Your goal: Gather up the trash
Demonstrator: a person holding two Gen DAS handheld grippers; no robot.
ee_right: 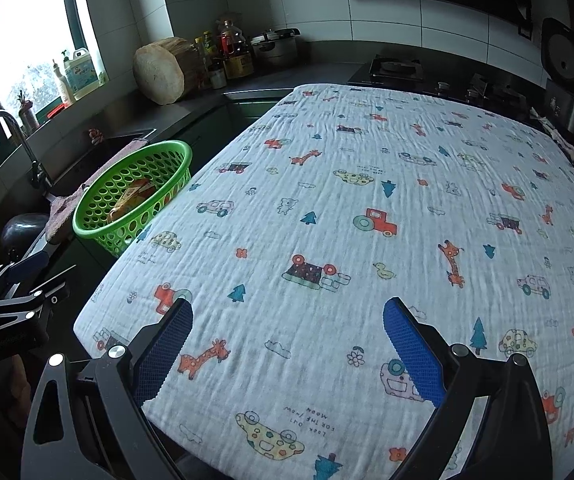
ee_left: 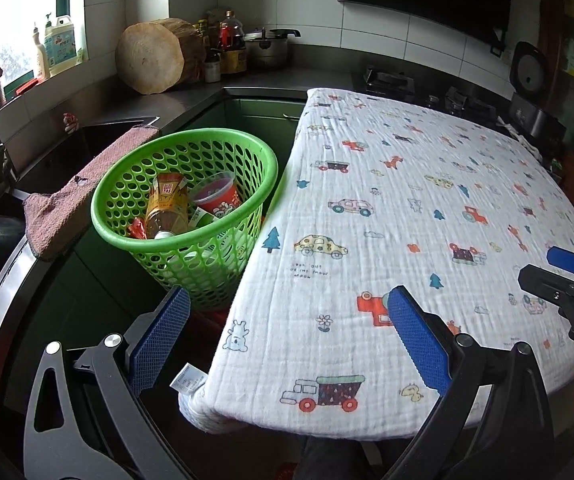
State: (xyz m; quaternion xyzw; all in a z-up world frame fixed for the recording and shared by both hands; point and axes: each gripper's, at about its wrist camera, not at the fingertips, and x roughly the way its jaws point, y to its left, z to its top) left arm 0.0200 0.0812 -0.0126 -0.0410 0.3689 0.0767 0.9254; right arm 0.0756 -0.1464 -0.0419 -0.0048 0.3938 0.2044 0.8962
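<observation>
Green perforated basket stands just off the table's left edge, beside the sink. Inside it: a yellow bottle lying tilted, a red cup, small wrappers at the bottom. Pink towel is draped over the sink edge, touching the basket rim. White printed cloth covers the table; nothing lies on it. Left gripper hovers over the table's near left corner, fingers wide apart, holding nothing. Right gripper hovers over the near edge of the cloth, fingers also spread, empty. Round wooden block and bottles stand at the counter's back corner. Stove lies beyond the table's far edge.
</observation>
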